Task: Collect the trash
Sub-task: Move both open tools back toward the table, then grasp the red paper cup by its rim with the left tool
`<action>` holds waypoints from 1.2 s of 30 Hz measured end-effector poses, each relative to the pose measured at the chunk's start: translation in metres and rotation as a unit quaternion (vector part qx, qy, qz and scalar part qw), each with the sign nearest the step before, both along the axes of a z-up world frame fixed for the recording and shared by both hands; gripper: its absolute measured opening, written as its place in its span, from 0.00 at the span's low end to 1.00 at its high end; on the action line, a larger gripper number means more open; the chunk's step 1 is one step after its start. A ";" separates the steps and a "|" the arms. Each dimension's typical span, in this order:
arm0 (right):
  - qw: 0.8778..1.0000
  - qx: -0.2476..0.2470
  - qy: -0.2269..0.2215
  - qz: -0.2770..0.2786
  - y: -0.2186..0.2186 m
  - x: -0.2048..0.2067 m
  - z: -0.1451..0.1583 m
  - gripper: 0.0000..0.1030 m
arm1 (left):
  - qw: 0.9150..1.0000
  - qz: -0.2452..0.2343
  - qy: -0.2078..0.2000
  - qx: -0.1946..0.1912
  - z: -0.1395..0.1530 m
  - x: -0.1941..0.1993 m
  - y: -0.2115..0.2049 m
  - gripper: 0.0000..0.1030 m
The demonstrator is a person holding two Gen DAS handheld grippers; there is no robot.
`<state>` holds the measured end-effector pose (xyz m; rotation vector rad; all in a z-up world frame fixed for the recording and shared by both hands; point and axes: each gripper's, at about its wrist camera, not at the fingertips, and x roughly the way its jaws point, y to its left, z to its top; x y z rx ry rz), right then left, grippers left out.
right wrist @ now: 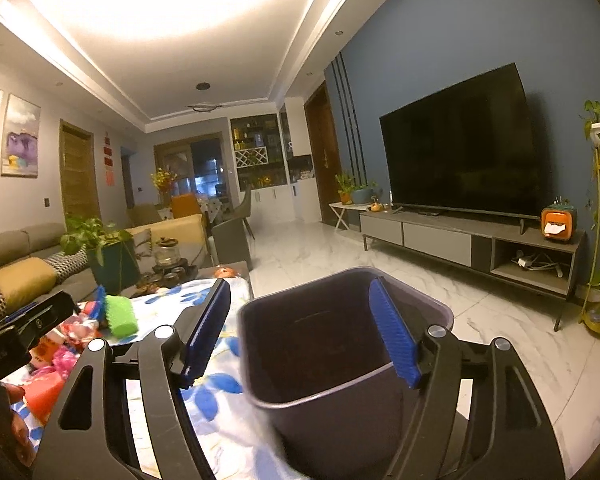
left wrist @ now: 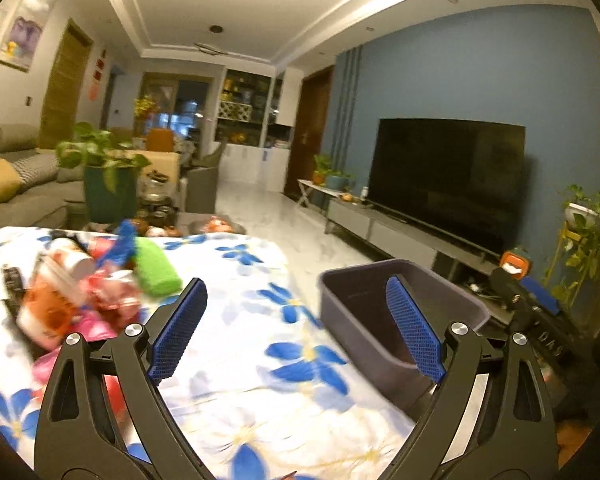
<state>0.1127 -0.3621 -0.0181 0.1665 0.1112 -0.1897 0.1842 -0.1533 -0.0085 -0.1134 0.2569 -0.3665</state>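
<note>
You're holding both tongs up over the worktop (left wrist: 236, 344), the one with the white cloth and blue flowers. Your left tongs (left wrist: 296, 328) are standing wide apart with nothing between the blue pads, and your right tongs (right wrist: 300, 332) are spread apart too, gripping nothing.

The dark grey bin (right wrist: 340, 344) is sitting just off the worktop's right edge, and from the right wrist view you're looking straight down into it: it's looking empty, just bare dark walls and bottom.

The trash pile (left wrist: 84, 292) is lying on the left part of the worktop, well apart from the bin: red and pink wrappers, an orange-and-white packet, a white tube, plus a green block (left wrist: 156, 268) at the near edge. It's blurry, so I can't tell more.
</note>
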 end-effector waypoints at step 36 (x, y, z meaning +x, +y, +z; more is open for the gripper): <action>0.995 -0.014 0.041 0.090 0.125 -0.007 -0.046 0.72 | 0.991 0.118 0.069 0.014 -0.090 -0.040 0.133 0.63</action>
